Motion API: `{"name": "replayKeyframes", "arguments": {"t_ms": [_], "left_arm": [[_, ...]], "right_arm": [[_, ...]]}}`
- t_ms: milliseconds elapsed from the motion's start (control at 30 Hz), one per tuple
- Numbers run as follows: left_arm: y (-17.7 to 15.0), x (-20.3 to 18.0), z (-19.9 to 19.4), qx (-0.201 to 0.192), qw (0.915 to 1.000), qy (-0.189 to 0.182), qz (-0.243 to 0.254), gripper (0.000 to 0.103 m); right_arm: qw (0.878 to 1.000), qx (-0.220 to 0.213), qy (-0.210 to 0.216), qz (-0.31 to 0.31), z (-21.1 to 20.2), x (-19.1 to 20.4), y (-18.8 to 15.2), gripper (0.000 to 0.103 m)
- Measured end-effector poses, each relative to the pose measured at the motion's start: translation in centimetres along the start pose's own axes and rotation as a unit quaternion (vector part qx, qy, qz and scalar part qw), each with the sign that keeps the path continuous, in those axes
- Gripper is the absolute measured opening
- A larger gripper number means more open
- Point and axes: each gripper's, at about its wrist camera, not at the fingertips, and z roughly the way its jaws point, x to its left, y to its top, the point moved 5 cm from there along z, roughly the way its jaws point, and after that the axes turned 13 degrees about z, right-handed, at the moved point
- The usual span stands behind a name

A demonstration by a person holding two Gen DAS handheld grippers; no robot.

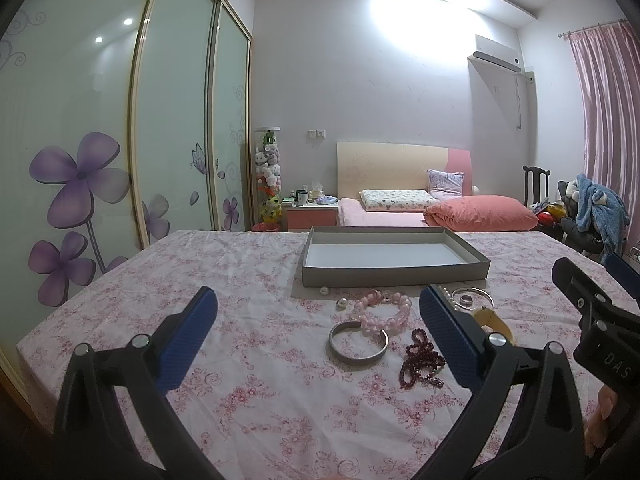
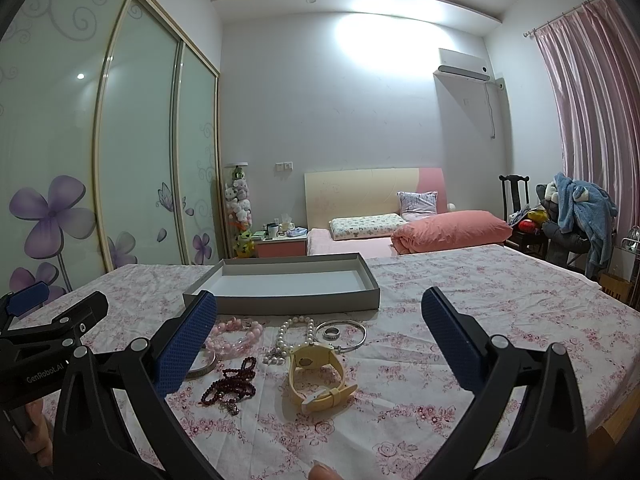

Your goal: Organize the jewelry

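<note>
While both the left tongs (image 1: 316, 332) and right tongs (image 2: 320, 336) gape empty above the bench (image 2: 500, 300), lower squarely over the yellow watch (image 2: 316, 376) lying before the empty grey tray (image 2: 280, 302), pinching its band, not neighbouring beads.

bedroom with floral sliding wardrobe (image 1: 80, 152), pink bed (image 1: 400, 208), pink curtains (image 2: 580, 120), bright ceiling light.

One box (image 2: 288, 300), one watch (image 2: 316, 376), perhaps five bracelets (image 1: 358, 344), two pearls (image 1: 324, 291).
</note>
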Motion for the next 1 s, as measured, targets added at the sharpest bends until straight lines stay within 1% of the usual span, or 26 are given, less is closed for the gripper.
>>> {"name": "replayKeyframes", "arguments": {"t_ms": [900, 1000], "left_arm": [[-0.01, 0.00, 0.05, 0.002, 1.0000, -0.001, 0.000, 0.099], [-0.01, -0.01, 0.06, 0.002, 1.0000, -0.001, 0.000, 0.099]], "right_arm": [[1.000, 0.003, -0.001, 0.000, 0.06, -0.05, 0.10, 0.101], [1.000, 0.003, -0.001, 0.001, 0.39, 0.30, -0.65, 0.101]]}}
